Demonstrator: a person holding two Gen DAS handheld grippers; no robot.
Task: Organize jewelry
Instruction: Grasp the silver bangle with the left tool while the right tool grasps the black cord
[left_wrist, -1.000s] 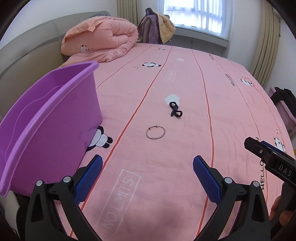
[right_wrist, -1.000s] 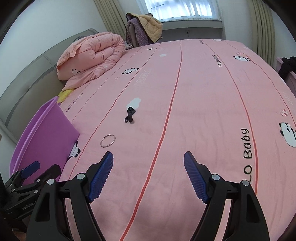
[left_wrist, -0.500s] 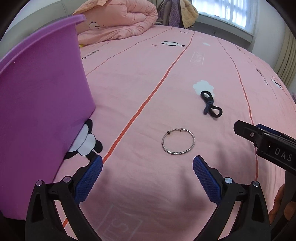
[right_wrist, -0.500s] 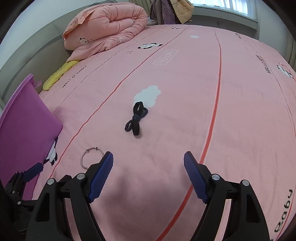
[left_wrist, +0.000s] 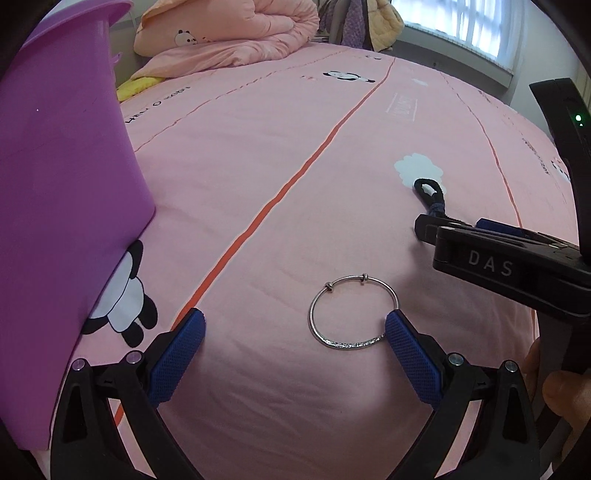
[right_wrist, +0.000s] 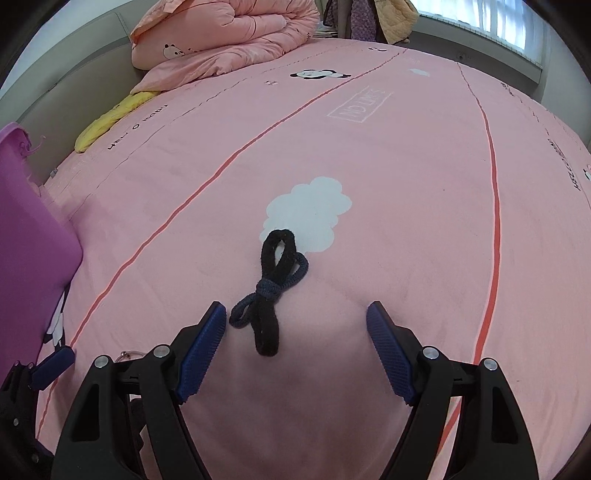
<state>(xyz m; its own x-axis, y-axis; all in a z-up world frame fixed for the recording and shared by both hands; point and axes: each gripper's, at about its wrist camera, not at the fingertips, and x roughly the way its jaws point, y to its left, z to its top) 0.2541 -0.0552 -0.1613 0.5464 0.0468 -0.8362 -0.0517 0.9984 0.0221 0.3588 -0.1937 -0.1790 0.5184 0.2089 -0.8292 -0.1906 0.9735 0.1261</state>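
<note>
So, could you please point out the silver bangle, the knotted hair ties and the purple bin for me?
silver bangle (left_wrist: 354, 312): left wrist view, on its left rim.
knotted hair ties (right_wrist: 269, 288): right wrist view, on the central knot.
purple bin (left_wrist: 62, 177): left wrist view, on its outer wall.

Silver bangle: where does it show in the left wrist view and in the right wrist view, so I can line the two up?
Left wrist view: the silver bangle lies flat on the pink sheet, low and right of centre, at the tip of the left tool's right-side finger.
Right wrist view: only a sliver of it shows at lower left, behind the right tool's frame.
Shared landmark: the knotted hair ties by the white cloud print.
</note>
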